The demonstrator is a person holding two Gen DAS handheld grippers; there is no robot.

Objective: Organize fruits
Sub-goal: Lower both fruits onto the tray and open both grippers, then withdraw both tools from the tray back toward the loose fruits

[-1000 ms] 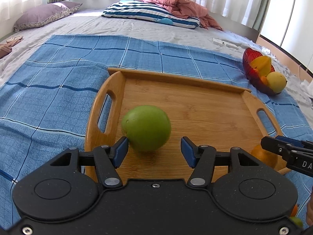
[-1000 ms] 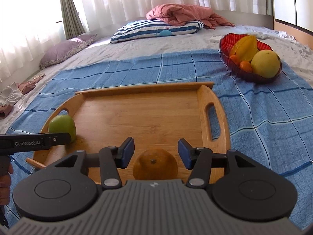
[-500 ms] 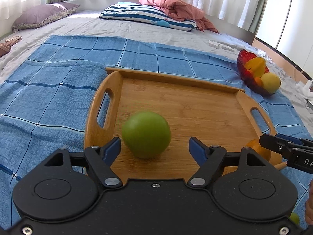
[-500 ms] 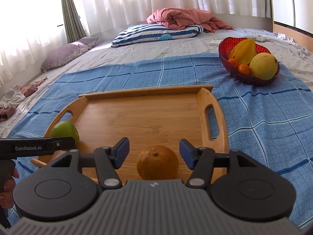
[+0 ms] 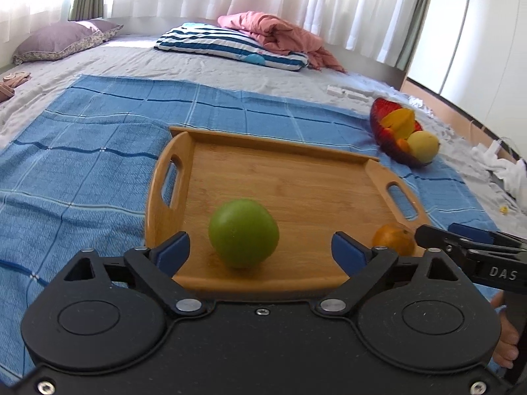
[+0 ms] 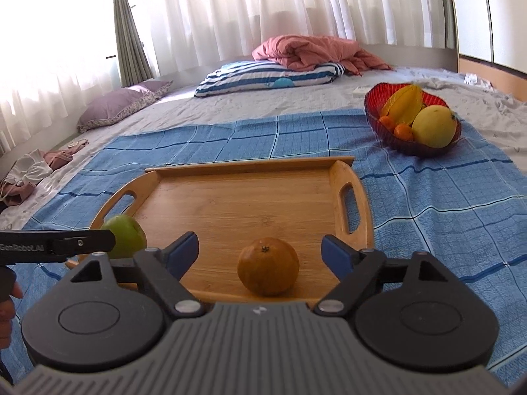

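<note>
both fruits sit on the wooden tray (image 5: 280,177): the green apple (image 5: 243,237) lies between the left gripper (image 5: 260,250)'s opening fingers, touching neither. the orange (image 6: 268,266) likewise lies free between the right gripper (image 6: 260,253)'s opening fingers. a mango, starfruit and small oranges remain in the red bowl (image 6: 378,98) far ahead, probably next.

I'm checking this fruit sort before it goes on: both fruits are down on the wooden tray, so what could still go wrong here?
1. The green apple and orange are round and sit near the wooden tray's low front edge; they might roll off onto the blue cloth.
2. The left gripper and right gripper are opening with fruit between their fingers; a finger may nudge it.
</note>
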